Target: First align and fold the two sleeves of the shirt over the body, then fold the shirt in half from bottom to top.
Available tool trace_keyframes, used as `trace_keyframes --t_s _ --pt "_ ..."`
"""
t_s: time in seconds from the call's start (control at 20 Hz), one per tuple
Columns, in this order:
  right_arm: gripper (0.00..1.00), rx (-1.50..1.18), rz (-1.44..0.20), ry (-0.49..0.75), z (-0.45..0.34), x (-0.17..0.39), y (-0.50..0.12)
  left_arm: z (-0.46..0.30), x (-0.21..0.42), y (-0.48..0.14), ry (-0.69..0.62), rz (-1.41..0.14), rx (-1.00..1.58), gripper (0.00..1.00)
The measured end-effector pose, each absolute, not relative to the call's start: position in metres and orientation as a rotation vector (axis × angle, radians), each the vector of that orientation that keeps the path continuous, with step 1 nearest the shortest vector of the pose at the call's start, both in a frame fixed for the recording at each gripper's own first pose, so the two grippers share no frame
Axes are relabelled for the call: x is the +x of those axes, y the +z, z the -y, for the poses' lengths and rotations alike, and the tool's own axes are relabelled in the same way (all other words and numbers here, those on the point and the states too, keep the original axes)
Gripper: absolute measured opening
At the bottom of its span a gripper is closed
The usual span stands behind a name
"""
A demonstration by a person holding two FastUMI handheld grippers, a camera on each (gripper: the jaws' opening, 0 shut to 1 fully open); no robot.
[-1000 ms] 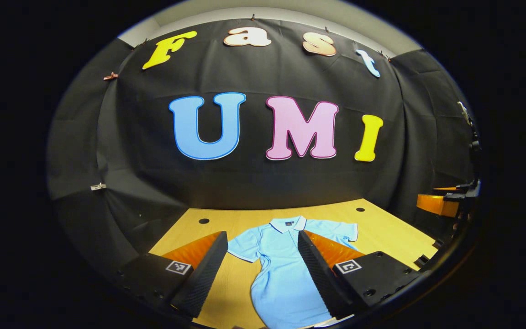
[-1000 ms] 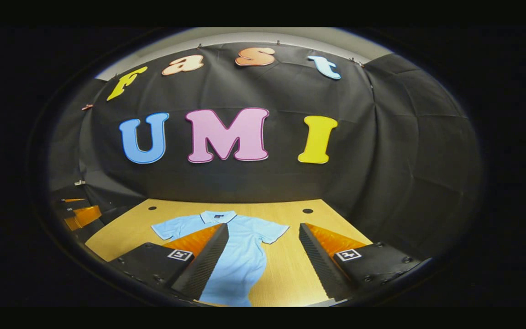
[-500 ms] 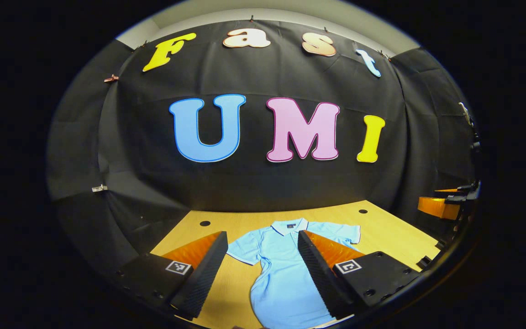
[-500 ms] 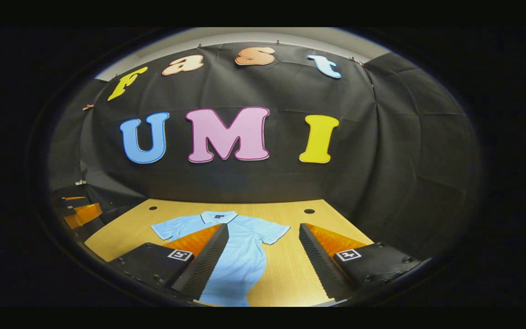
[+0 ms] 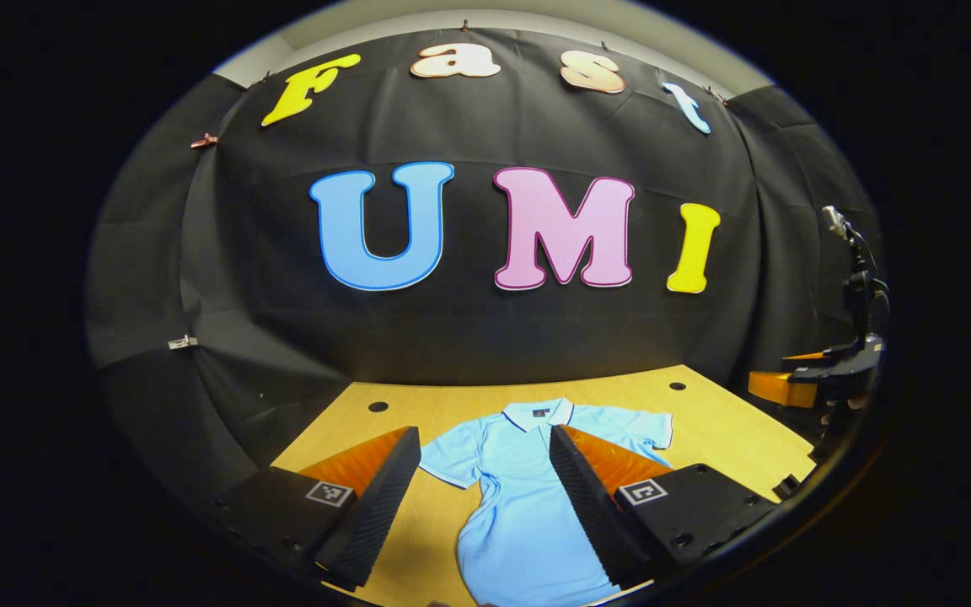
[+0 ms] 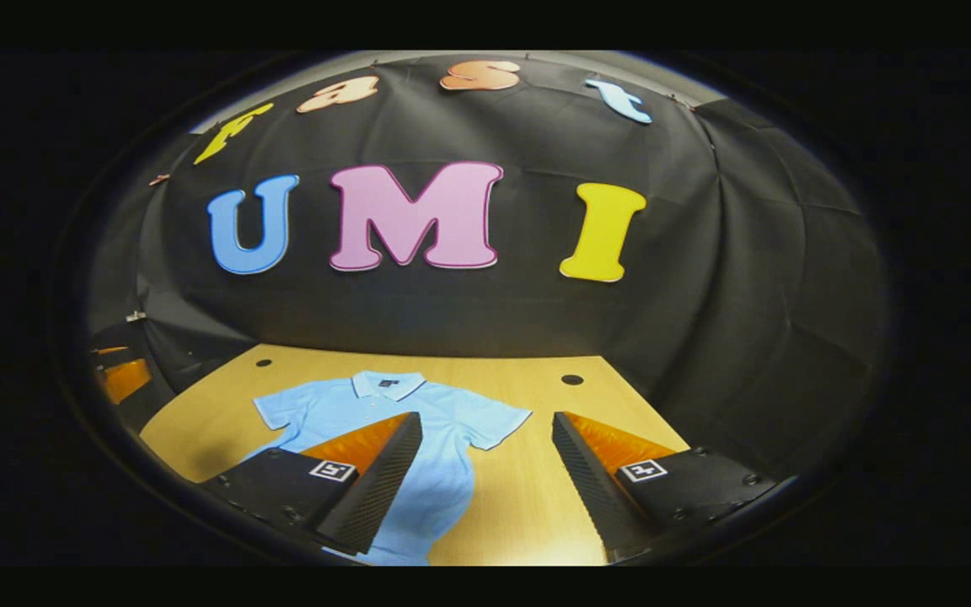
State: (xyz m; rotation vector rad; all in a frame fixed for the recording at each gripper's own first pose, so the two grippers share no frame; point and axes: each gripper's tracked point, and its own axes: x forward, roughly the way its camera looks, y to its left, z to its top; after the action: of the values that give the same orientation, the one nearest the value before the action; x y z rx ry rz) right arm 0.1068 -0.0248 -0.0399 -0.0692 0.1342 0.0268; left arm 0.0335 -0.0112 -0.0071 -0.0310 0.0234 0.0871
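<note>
A light blue polo shirt (image 5: 528,497) lies flat on the wooden counter (image 5: 730,434), front side up. Its collar (image 5: 539,415) points to 12 o'clock, toward the black cloth wall. The bottom of the shirt comes toward 6 o'clock, close to the cameras. Both short sleeves stick out to the sides. In the left gripper view, one sleeve (image 5: 450,459) lies at 9 o'clock from the collar and the other sleeve (image 5: 633,428) lies at 3 o'clock. No part of the shirt is folded yet.

The left tongs (image 5: 477,493) are spread wide and hold nothing. They hang above the shirt, over its body. The right tongs (image 6: 485,476) are spread wide too, with nothing between them. In the right gripper view they hang above the counter (image 6: 536,497), just past the sleeve (image 6: 498,421) on their side. Far off at 3 o'clock in the left gripper view, the right tongs also show at the edge.

The task looks to be at its very start. The first step, folding the sleeves, is not yet done. Next, I think each pair of tongs needs to go down to its own sleeve tip and pinch the cloth. Then each sleeve can be laid over the body. The cloth is thin and floppy, so a pinch could pick up just one layer or slip off.
</note>
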Motion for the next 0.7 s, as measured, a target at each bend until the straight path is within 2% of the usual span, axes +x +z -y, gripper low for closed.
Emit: trace_keyframes --t_s 0.25,0.7 --pt "0.97 -0.088 -0.208 0.026 0.037 0.181 -0.059 0.004 0.052 -0.014 0.127 -0.060 -0.026 0.99" --pt "0.98 -0.102 -0.411 0.058 0.049 0.313 -0.141 -0.017 0.089 -0.021 0.245 -0.116 -0.059 0.99"
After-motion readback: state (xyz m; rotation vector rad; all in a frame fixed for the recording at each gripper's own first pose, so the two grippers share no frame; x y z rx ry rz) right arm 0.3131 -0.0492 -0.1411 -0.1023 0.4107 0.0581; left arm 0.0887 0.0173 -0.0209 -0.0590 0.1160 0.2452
